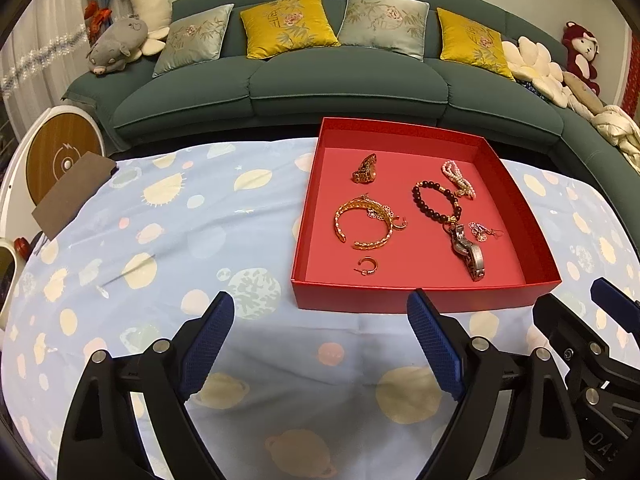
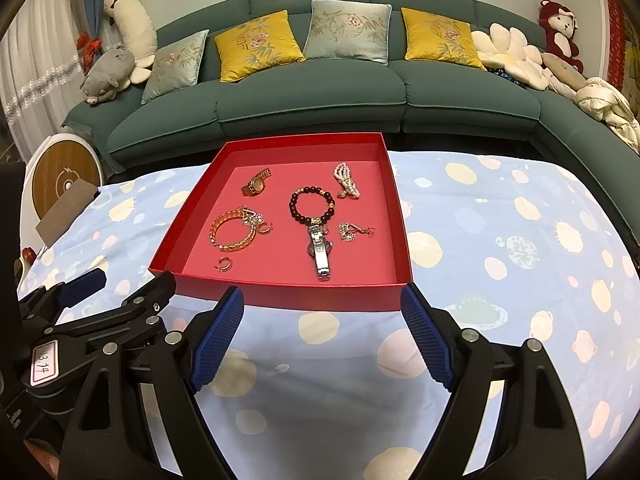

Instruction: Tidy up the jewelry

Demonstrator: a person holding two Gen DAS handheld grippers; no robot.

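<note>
Right wrist view: had the shallow red cardboard tray (image 2: 288, 294) of jewelry dead ahead of the right gripper (image 2: 322, 334), silver metal watch (image 2: 322, 254) lying lengthwise toward it, left gripper (image 1: 322, 338) offset, both wide open, empty.

Home living room: cushioned sofa (image 1: 320, 80), plush toys (image 1: 116, 48).

We've got two wrist fisheyes, both tilted down over the near edge of the cloth-covered table (image 1: 240, 208) and facing the green sofa (image 1: 344, 80) at the far side. The left cam sits nearer the table's left end w/ the red tray (image 1: 420, 300) right of centre; the right cam has it (image 2: 288, 296) just left of centre, close ahead. Both share the tray, the cloth and the sofa, and each catches the other gripper at its frame edge.
</note>
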